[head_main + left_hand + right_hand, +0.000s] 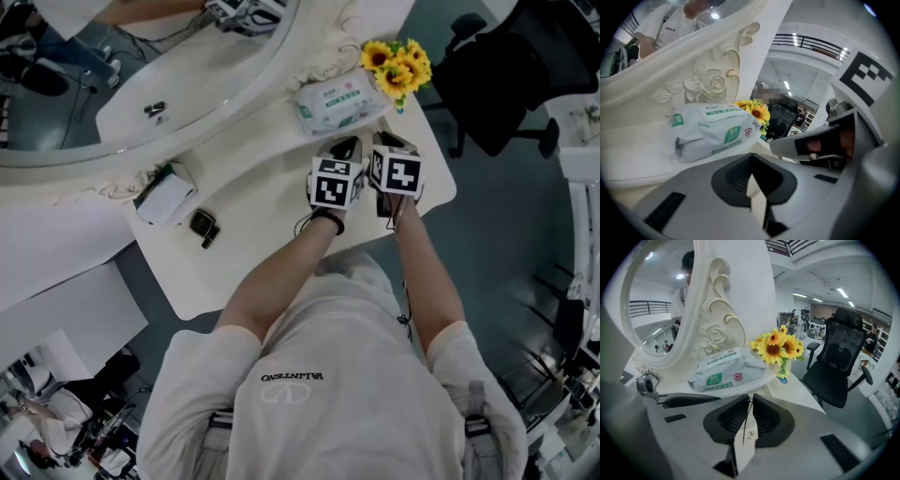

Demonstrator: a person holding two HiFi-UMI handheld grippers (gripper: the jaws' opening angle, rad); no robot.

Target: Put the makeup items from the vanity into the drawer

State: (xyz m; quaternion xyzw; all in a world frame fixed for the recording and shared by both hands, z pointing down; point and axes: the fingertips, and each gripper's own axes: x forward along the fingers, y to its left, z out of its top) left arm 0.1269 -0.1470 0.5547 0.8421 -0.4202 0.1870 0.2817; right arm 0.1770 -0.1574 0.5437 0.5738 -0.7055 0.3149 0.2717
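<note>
Setting: we look down on a white vanity tabletop below an oval mirror in a carved white frame; a black office chair stands off its right end.
Back edge: a wipes pack lies flat against the mirror frame, with sunflowers just beside it at the corner.
Makeup items: we count a small black case lying on the tabletop's left part, just beside a white box with a dark rim; both are well apart from the grippers.
Left gripper: over the tabletop near the wipes pack; fingers together at the tips, and we see nothing caught between them.
Right gripper: just beside the left one, pointing toward the wipes pack and sunflowers; fingers clamped on what looks like a thin chain, with a small shiny charm on it below the pads.
Person: a light T-shirt, both bare forearms reaching forward over the tabletop's near edge.
</note>
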